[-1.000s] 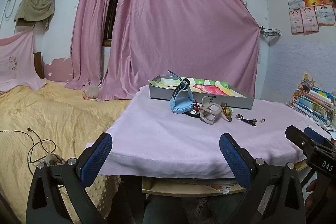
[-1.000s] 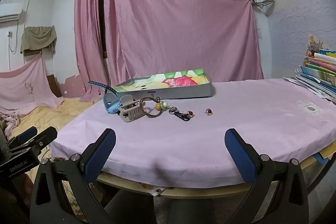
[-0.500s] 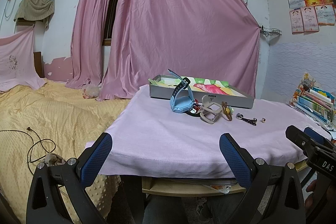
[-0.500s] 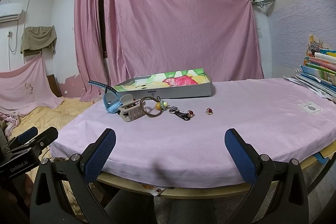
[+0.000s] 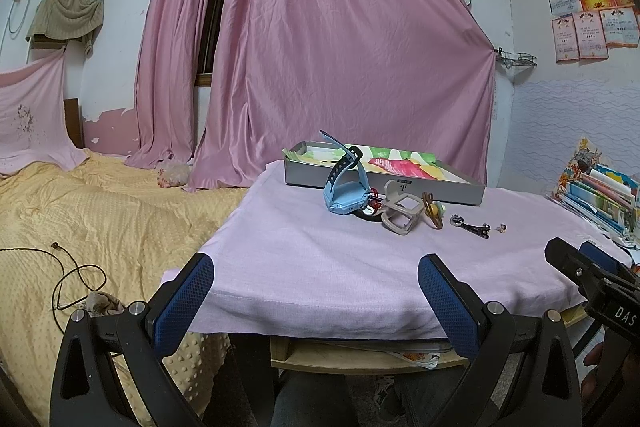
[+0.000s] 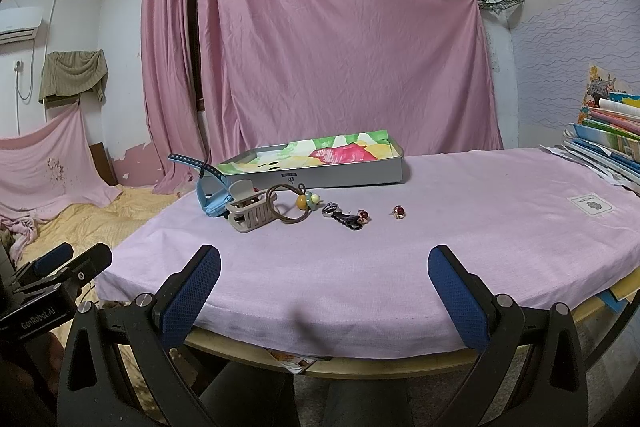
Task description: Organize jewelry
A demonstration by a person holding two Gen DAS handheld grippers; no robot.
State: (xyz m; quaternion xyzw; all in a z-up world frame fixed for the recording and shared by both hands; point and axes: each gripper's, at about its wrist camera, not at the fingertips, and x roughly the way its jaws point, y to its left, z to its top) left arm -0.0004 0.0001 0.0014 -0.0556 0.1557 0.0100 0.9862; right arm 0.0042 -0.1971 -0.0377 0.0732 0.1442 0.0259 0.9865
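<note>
While nothing had yet been picked up, both tools hung short of the table's near edge, and the step in hand looked like the first reach. Nearest the cameras, the left gripper [image 5: 316, 287] had its jaws spread wide and held nothing, and the right gripper [image 6: 324, 279] was likewise spread and unloaded; each showed at the margin of the other's view. Beyond them lay a bare stretch of pink tablecloth [image 6: 460, 227], loose enough to ruck if a finger dragged across it. Farther in, the jewelry sat in a ragged row: a blue watch [image 5: 346, 201] propped on its strap at the left, a beige hair claw [image 6: 250, 213] touching it, a brown hair tie [image 6: 294, 205] with yellow and green beads draped against the claw, then a small dark clasp [image 6: 344, 217] and, a little apart, a red-stoned ring [image 6: 399, 211]. Behind the row stood the grey tray [image 6: 352, 177] with a colourful lining, the likely destination. A sound start would be the ring or the clasp with the right gripper, since they lay clear of the tangle; the fingers ought to come down steeply, straddle the piece and close slowly so it did not skid. The claw, tie and watch overlapped, so lifting one risked dragging its neighbours.
</note>
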